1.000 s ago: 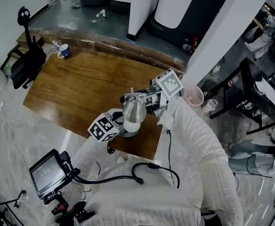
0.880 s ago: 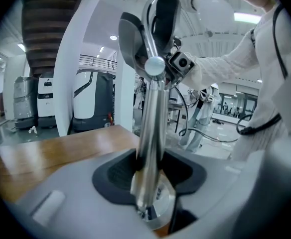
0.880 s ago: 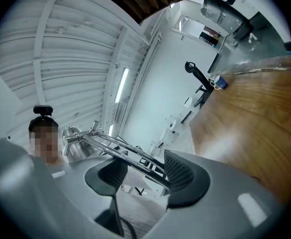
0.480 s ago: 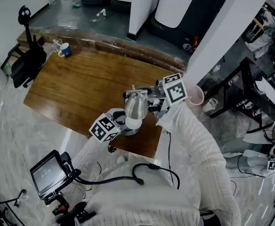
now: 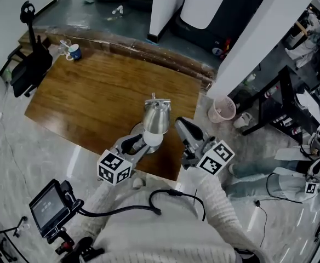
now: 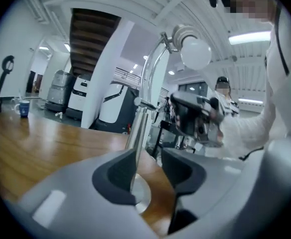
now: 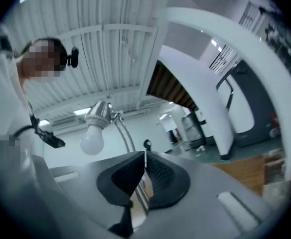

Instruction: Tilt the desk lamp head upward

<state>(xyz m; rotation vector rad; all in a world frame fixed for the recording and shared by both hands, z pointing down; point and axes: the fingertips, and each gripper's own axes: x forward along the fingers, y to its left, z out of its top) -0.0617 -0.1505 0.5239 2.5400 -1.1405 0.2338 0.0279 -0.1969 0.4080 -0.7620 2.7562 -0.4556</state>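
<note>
A chrome desk lamp (image 5: 156, 119) stands near the front edge of the wooden table (image 5: 94, 100), its white bulb (image 5: 152, 140) pointing toward me. My left gripper (image 5: 133, 145) reaches over the lamp's round base. Its jaws are opening, and the thin stem (image 6: 137, 146) rises between them close to the left pad. My right gripper (image 5: 181, 126) hangs right of the lamp, clear of it. Its jaws are closing, the pads (image 7: 153, 169) meet, and nothing is between them. From below, the lamp head (image 7: 99, 112) and bulb (image 7: 91, 139) show up and to the left.
A blue mug (image 5: 75, 52) sits at the table's far left corner beside a black chair (image 5: 31, 70). A pink waste basket (image 5: 222, 111) stands off the table's right end by a white pillar (image 5: 258, 43). A small monitor (image 5: 46, 208) on a cable is near my left.
My right gripper has left the lamp head, come back toward the table's near right edge, and closed its jaws. The left gripper has slid back a little from the base.
</note>
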